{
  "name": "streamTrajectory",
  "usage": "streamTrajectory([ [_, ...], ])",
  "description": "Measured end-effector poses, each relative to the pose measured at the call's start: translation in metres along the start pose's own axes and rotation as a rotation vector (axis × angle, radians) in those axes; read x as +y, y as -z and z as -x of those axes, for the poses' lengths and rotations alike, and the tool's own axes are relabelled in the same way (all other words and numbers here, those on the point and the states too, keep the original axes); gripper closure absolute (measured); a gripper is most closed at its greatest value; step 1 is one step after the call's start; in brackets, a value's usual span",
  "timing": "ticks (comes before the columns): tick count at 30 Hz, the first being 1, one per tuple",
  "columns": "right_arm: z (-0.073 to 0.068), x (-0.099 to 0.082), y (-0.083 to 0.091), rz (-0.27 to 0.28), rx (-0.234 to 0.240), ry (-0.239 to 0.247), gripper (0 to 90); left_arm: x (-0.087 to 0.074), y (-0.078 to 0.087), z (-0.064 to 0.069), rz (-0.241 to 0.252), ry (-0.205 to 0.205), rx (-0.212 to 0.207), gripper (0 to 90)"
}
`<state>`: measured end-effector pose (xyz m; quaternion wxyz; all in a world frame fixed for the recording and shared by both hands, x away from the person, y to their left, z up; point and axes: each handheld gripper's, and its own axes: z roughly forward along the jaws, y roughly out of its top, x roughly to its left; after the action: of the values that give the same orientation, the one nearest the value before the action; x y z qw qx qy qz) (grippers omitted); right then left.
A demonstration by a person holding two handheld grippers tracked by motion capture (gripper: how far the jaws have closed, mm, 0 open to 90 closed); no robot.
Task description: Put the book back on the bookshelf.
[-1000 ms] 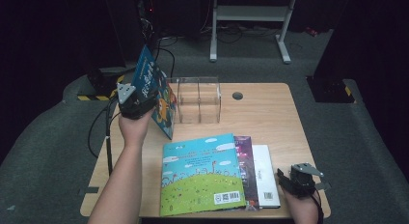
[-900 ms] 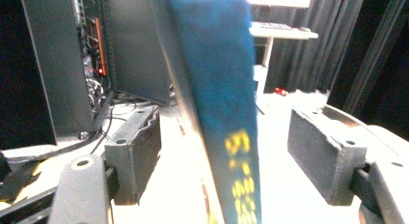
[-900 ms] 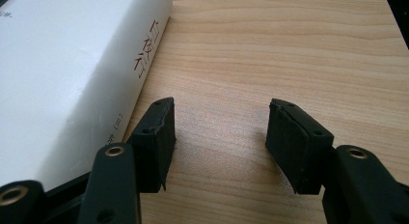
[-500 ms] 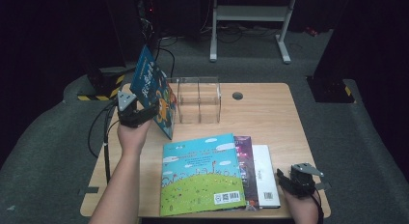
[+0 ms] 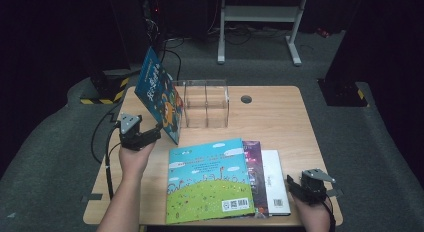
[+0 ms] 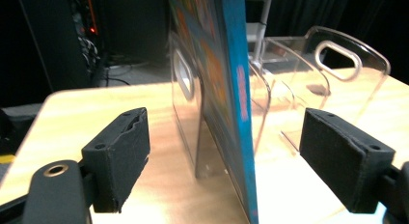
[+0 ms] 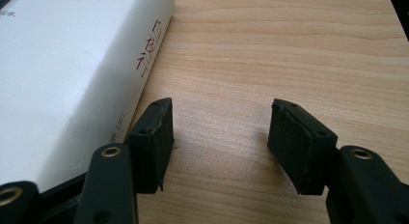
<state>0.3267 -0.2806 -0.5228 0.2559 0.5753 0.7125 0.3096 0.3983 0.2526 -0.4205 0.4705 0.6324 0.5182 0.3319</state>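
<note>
While the blue book [image 5: 161,96] stands on its edge and leans against the left wall of the clear box [image 5: 206,104] at the far side of the table [image 5: 280,123], the left part of the tabletop near it lies bare. Near the front edge, a green picture book [image 5: 207,181] lies flat on top of a dark book [image 5: 255,167] and a white book [image 5: 274,178], and the wood to their right is bare too. The left gripper [image 5: 150,136] sits just near the blue book's bottom corner. Its jaws have just been opening and now stand wide; in the left gripper view the book's thin edge [image 6: 237,103] is between the pads [image 6: 120,156], but they do not touch it. The person's left arm reaches up from the near edge, hand around the gripper. The right gripper [image 5: 296,188] rests low at the near right corner, beside the white book [image 7: 72,74], its jaws partly open with nothing but wood between them.
</note>
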Motion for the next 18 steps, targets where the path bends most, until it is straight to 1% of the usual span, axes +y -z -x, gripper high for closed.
streamTrajectory([
  [2, 0.000, 0.000, 0.000, 0.001, 0.000, 0.001, 41.6, -0.008, 0.002, 0.002, -0.018, -0.006, -0.003, 18.2],
  [4, 0.000, 0.000, 0.000, 0.001, 0.000, 0.001, 41.6, -0.018, 0.004, 0.004, -0.039, 0.000, -0.016, 18.1],
  [7, 0.000, 0.000, 0.000, 0.000, 0.000, 0.001, 41.6, -0.031, 0.006, 0.006, -0.072, -0.005, -0.023, 18.1],
  [11, 0.000, 0.000, 0.000, 0.000, 0.000, 0.001, 41.6, -0.048, 0.010, 0.008, -0.111, 0.016, -0.041, 17.7],
  [13, 0.000, 0.000, 0.000, -0.001, -0.001, -0.001, 41.5, -0.054, 0.012, 0.009, -0.136, 0.002, -0.045, 17.5],
  [18, 0.000, 0.000, 0.000, 0.001, 0.000, 0.002, 41.2, -0.070, 0.020, 0.014, -0.191, 0.004, -0.072, 17.6],
])
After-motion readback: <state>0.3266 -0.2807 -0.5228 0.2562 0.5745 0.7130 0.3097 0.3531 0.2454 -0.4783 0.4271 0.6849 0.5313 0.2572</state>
